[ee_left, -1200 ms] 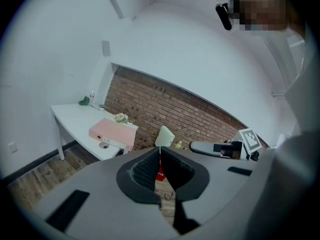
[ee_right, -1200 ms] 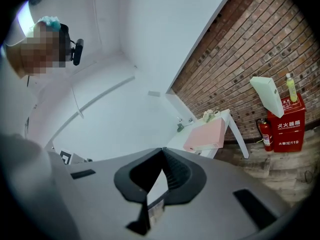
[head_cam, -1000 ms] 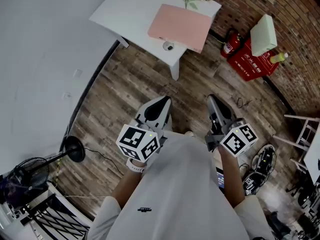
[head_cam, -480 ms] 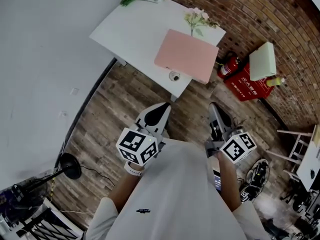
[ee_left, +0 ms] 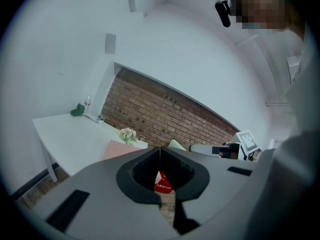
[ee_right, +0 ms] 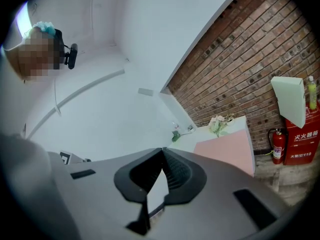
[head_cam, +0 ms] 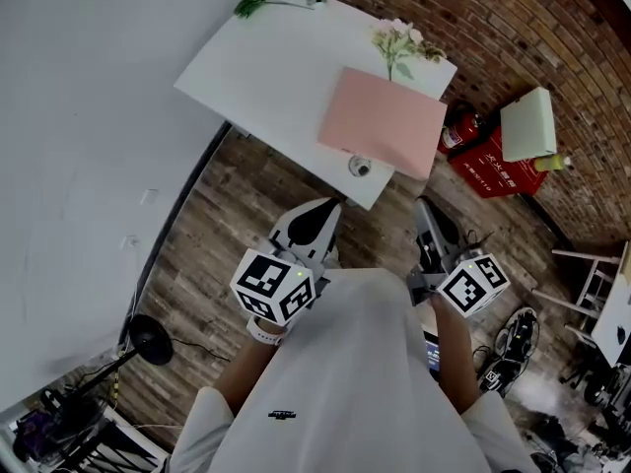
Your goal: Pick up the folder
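Lying flat on the white counter (head_cam: 261, 67), the pink folder (head_cam: 385, 123) sat toward the end nearest the brick wall (head_cam: 513, 28), its far side running along that end's edge. A small bunch of flowers (head_cam: 399, 37) stood just beyond its far corner, and a small round object (head_cam: 360, 167) rested on the counter beside its near edge.

Both tools were held out in front of the person, over the wooden floor (head_cam: 246, 185) and well short of the counter. The left tool (head_cam: 328, 207) had its jaws together, the tips meeting with nothing between them; in the left gripper view only floor and a bit of the red box showed through the gap behind the tips. The right tool (head_cam: 424, 205) likewise had its jaws closed and empty. Neither tool touched the folder.

Against the brick wall, past the counter's end, stood a red box (head_cam: 498, 170) with a pale green box (head_cam: 527, 124) on top, and a fire extinguisher (head_cam: 455, 138) between it and the counter.
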{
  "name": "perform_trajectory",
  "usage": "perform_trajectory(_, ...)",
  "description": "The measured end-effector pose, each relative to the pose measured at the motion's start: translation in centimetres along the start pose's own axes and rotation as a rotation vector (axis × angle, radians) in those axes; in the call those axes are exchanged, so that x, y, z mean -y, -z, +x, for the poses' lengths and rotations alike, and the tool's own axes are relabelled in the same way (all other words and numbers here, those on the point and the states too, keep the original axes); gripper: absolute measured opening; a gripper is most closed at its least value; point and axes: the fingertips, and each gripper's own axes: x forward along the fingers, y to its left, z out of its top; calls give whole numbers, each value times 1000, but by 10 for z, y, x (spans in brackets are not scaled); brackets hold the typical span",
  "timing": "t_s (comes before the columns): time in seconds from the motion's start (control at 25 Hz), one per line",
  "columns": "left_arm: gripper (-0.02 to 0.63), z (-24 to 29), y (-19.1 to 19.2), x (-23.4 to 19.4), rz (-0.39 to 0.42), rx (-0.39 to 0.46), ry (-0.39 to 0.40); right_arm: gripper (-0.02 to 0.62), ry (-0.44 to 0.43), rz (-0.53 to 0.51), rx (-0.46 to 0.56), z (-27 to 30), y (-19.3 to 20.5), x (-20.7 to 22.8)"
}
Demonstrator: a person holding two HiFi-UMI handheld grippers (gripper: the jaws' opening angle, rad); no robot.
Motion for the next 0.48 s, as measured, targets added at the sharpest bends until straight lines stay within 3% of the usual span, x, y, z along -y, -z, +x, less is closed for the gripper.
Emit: perform_trajectory(0.48, 25, 10, -6, -33, -24, -29, 5, 8, 59, 5, -21, 13, 0, 3)
